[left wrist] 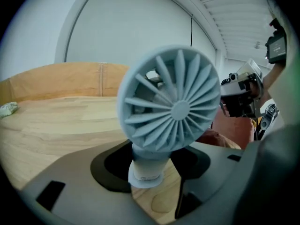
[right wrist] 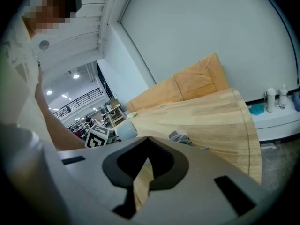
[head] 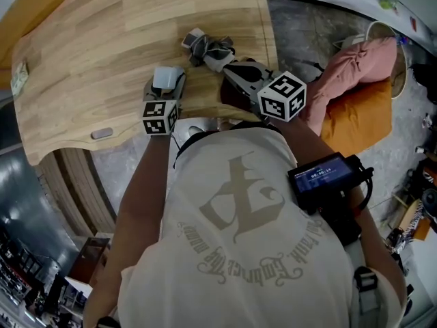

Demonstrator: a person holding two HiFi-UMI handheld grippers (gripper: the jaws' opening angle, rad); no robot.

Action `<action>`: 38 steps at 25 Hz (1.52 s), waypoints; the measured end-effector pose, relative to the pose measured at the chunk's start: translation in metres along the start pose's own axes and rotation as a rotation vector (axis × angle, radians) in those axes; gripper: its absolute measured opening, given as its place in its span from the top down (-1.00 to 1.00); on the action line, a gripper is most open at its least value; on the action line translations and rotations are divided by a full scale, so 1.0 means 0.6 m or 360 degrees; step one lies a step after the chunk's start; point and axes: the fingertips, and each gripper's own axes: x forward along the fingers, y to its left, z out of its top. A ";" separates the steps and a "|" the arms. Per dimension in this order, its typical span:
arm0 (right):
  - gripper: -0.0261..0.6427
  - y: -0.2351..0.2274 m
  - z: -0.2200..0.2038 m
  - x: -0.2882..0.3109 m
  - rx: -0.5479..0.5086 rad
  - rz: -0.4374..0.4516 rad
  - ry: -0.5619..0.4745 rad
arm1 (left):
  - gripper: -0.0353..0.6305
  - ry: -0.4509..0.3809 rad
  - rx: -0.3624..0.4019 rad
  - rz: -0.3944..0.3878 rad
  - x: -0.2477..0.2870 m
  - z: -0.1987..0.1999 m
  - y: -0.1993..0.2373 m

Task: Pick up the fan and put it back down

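A pale blue hand-held fan (left wrist: 168, 109) stands upright with its round vaned head toward the left gripper view's camera. Its handle sits between the black pads of my left gripper (left wrist: 153, 149), which is shut on it. I cannot tell whether the fan's foot touches the wooden table (left wrist: 56, 125). In the head view the fan (head: 168, 78) shows just beyond my left gripper (head: 166, 93), near the table's front edge. My right gripper (head: 230, 72) rests to its right, over the table edge. In its own view my right gripper (right wrist: 147, 138) is shut with nothing in it.
A grey and white bundle of cable (head: 205, 47) lies on the table (head: 102, 33) ahead of the right gripper. A small grey piece (head: 101, 134) lies by the front left edge. Pink cloth (head: 355, 67) and an orange cushion (head: 365, 118) sit on the floor at right.
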 end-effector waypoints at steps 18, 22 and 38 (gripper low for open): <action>0.88 0.072 0.024 0.027 -0.0095 0.0117 -0.0097 | 0.28 -0.0081 -0.0060 0.0198 -0.163 -0.018 0.018; 0.88 0.122 0.042 0.048 -0.0180 0.0168 -0.0159 | 0.56 -0.0146 -0.0078 0.0229 -0.229 -0.017 0.032; 0.88 0.238 -0.012 0.058 -0.0263 0.0263 -0.0123 | 0.86 -0.0361 -0.0161 0.0004 -0.379 -0.009 -0.027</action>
